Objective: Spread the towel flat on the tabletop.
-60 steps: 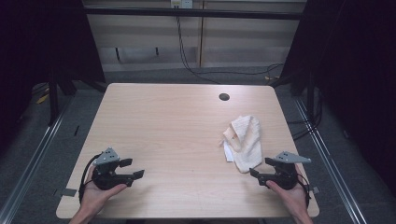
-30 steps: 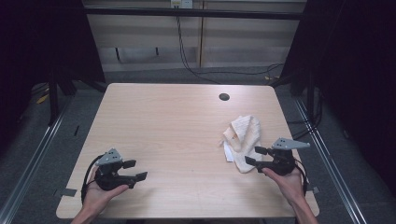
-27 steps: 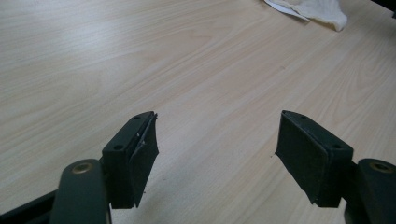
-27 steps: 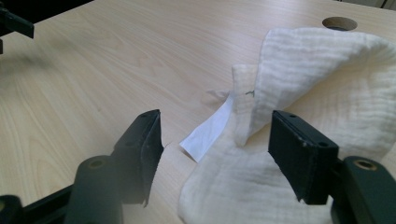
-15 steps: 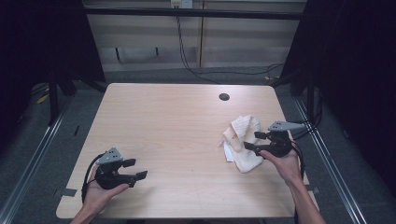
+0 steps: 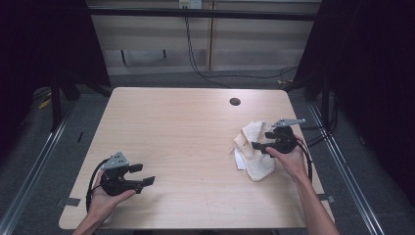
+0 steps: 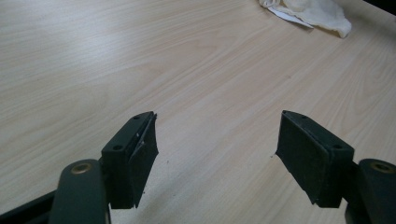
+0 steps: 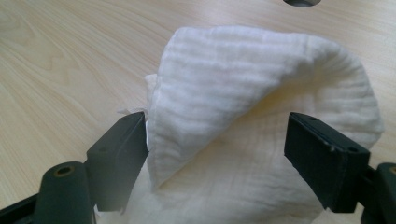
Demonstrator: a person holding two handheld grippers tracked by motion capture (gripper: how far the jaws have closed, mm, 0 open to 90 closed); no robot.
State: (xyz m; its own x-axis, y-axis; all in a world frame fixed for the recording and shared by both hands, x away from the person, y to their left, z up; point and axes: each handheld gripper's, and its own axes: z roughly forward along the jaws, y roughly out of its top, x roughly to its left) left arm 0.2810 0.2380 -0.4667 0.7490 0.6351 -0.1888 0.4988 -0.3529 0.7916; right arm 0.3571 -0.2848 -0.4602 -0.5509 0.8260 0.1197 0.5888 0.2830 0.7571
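Now the right hand-held gripper (image 6: 261,140) hangs over the crumpled white cloth (image 6: 254,152) at the right side of the table (image 6: 176,127), its jaws just opened wide around a raised fold (pads not pressing it), while the left hand-held gripper (image 6: 142,175) rests released at the near left, well apart
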